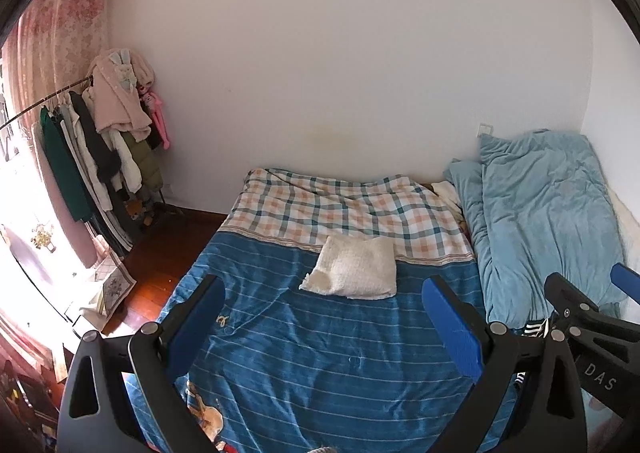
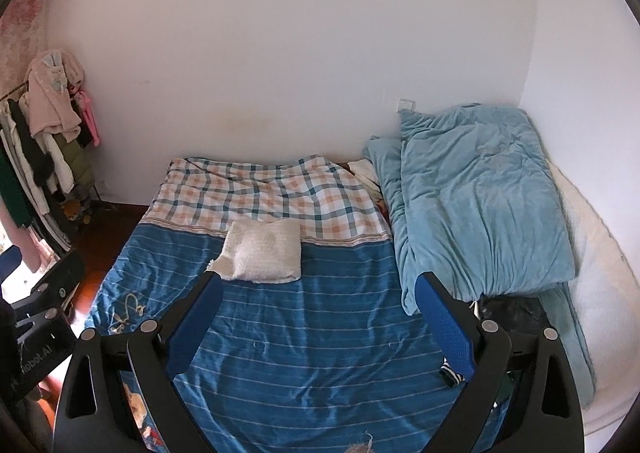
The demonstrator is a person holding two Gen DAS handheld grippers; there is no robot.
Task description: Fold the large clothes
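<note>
A folded cream knit garment (image 1: 354, 273) (image 2: 264, 251) lies flat on the blue striped bedcover (image 1: 320, 353) (image 2: 312, 333), near its plaid band. My left gripper (image 1: 324, 281) hangs open above the bed, just short of the garment, with nothing between its blue pads. My right gripper (image 2: 319, 279) is also open and holds nothing; it hovers beside the left one and shows at the right edge of the left wrist view (image 1: 588, 281). The left gripper (image 2: 38, 261) appears at the left edge of the right wrist view. A navy-and-white striped cloth (image 1: 534, 329) (image 2: 452, 371) peeks out at the bed's right side.
A bunched light-blue quilt (image 1: 540, 221) (image 2: 476, 205) fills the bed's right side against the wall, with dark fabric (image 2: 516, 313) under its near end. A clothes rack (image 1: 100, 157) (image 2: 40, 157) stands at the left by a pink curtain. Wooden floor (image 1: 160, 253) runs along the bed's left edge.
</note>
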